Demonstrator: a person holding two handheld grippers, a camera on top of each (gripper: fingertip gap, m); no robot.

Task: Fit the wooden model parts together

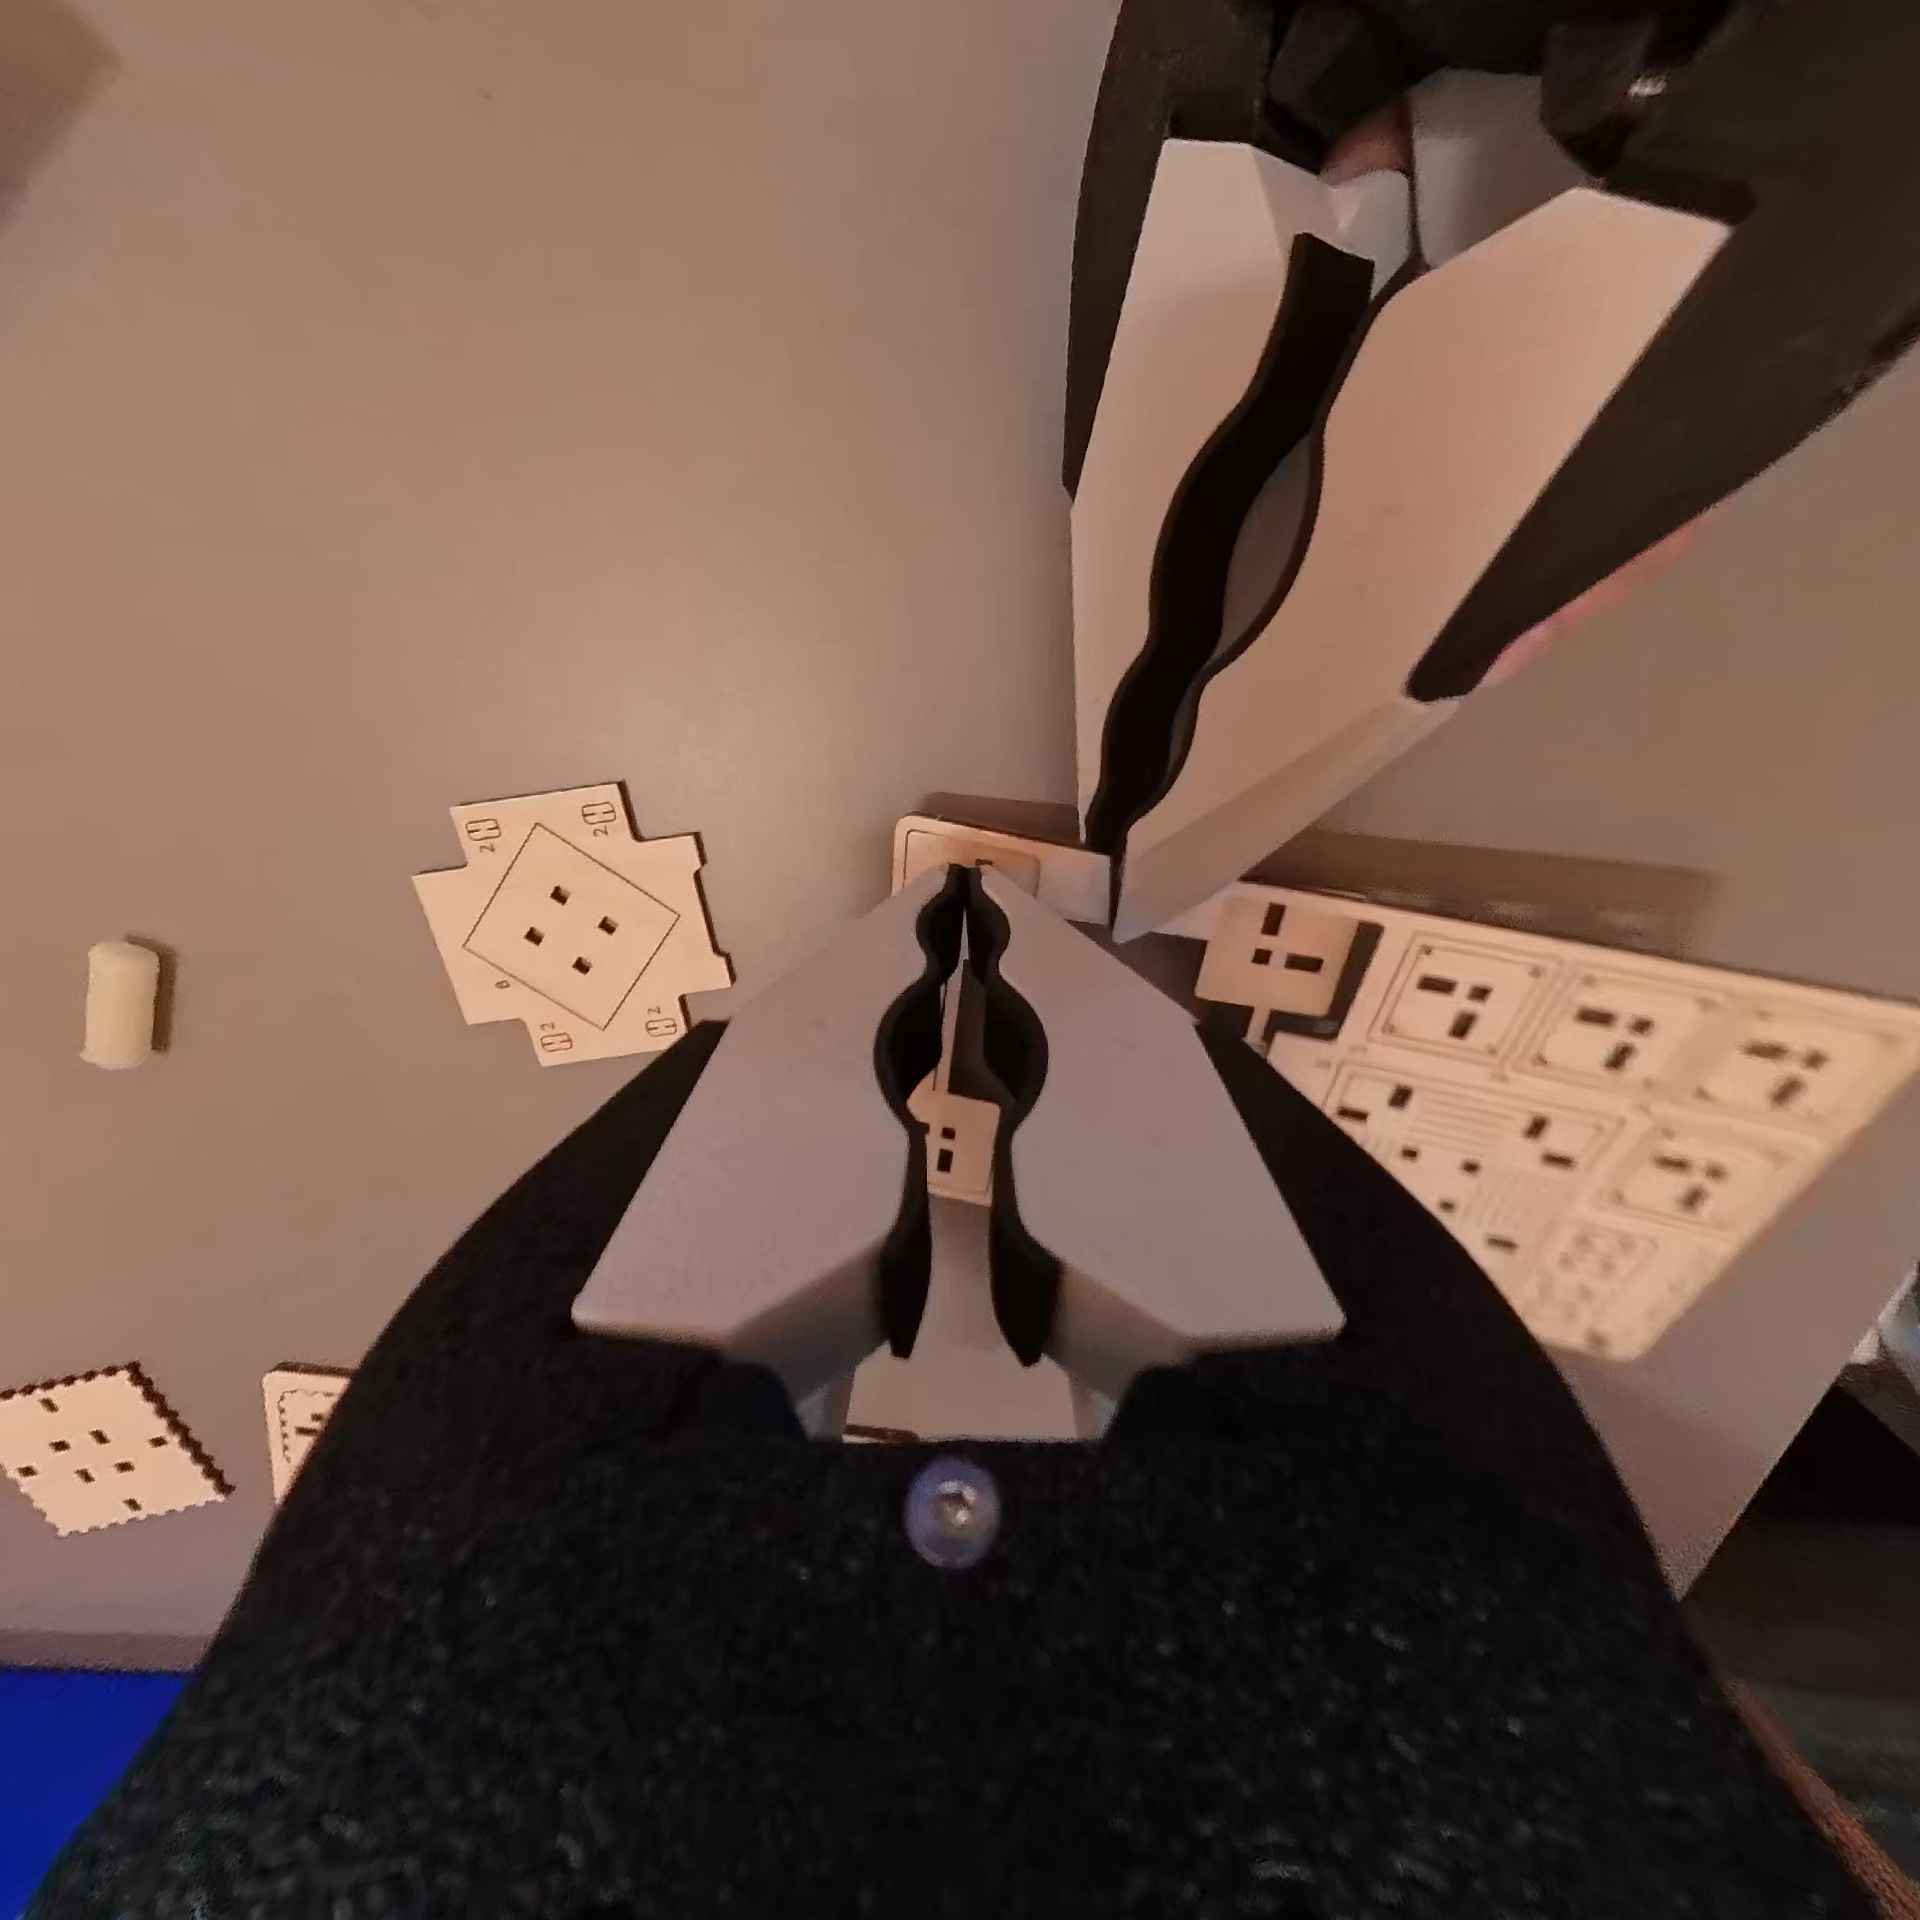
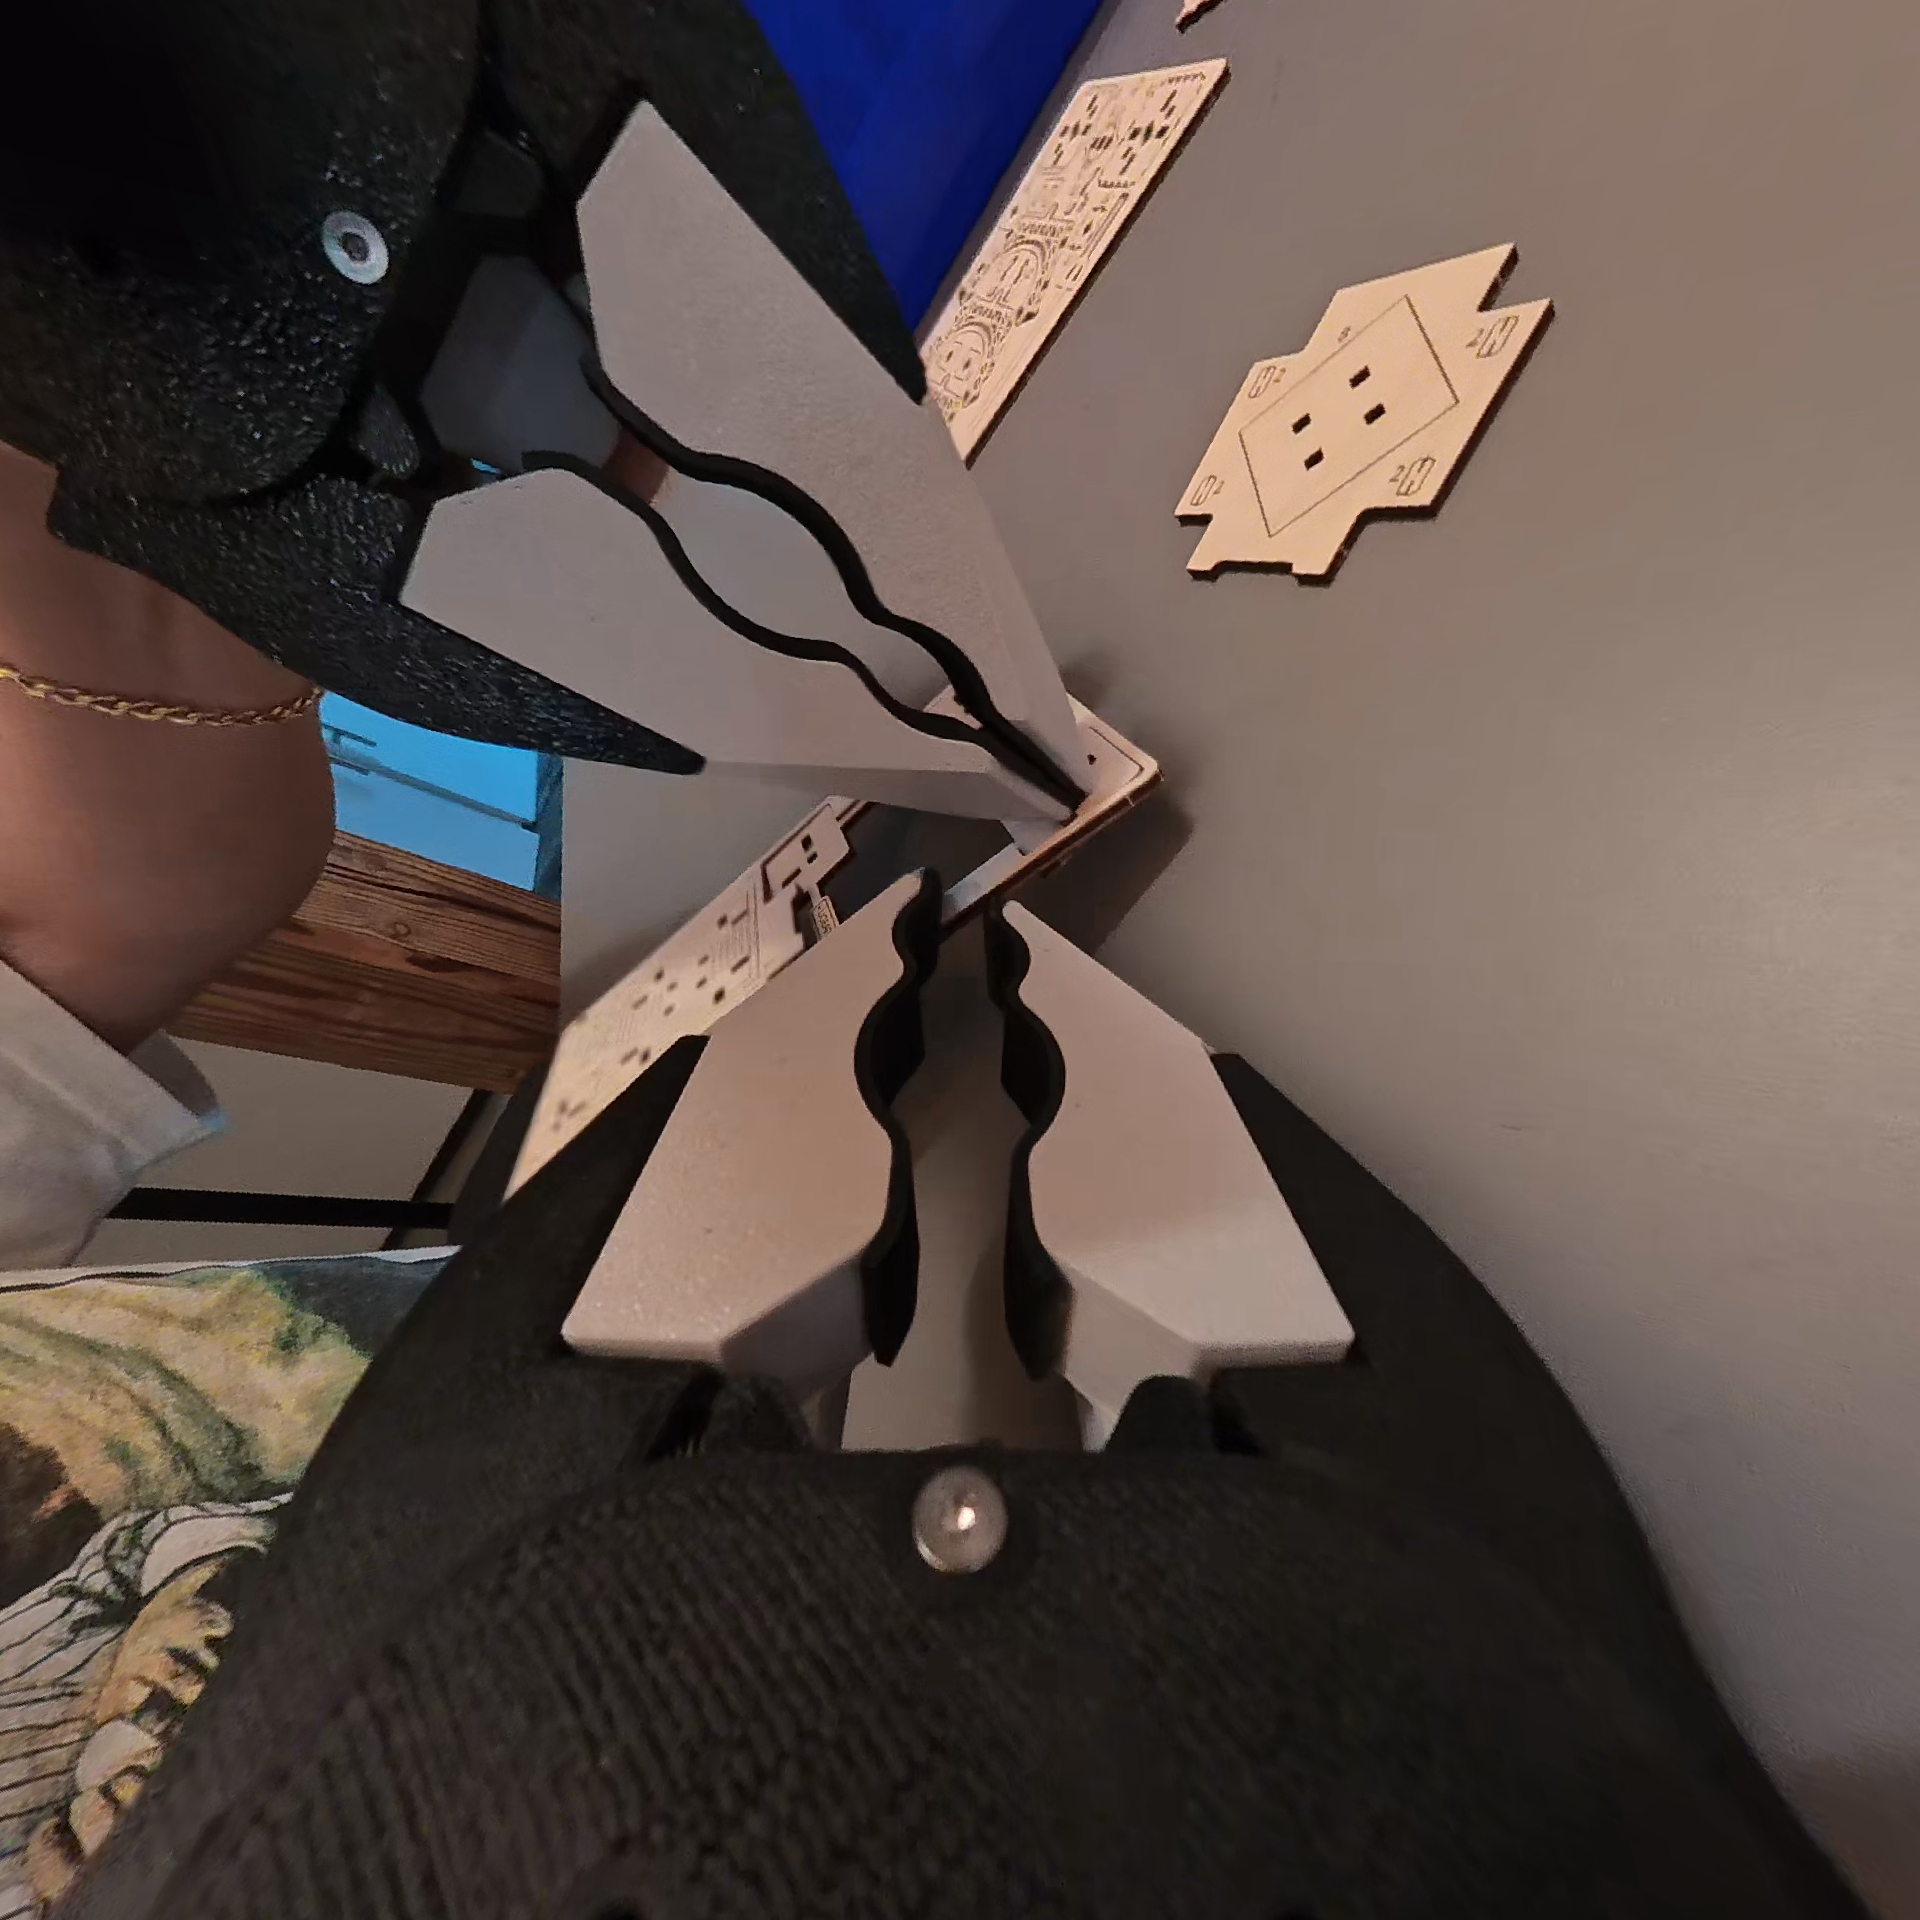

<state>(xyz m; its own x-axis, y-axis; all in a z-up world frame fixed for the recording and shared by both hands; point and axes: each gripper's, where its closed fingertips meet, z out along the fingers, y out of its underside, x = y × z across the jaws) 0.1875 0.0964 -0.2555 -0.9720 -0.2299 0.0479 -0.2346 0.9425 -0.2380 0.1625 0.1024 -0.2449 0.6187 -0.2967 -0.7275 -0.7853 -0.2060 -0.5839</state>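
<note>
Pale wooden plate [image 1: 574, 928] with four dark square holes lies on the plain grey counter [image 1: 520, 468]; grey fingers [image 1: 800, 1122] have black wavy pads.

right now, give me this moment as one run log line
left gripper: shut on wooden sheet corner | right gripper: pinching same corner | cross-shaped wooden part: loose on grey table | fit: not yet done
</note>
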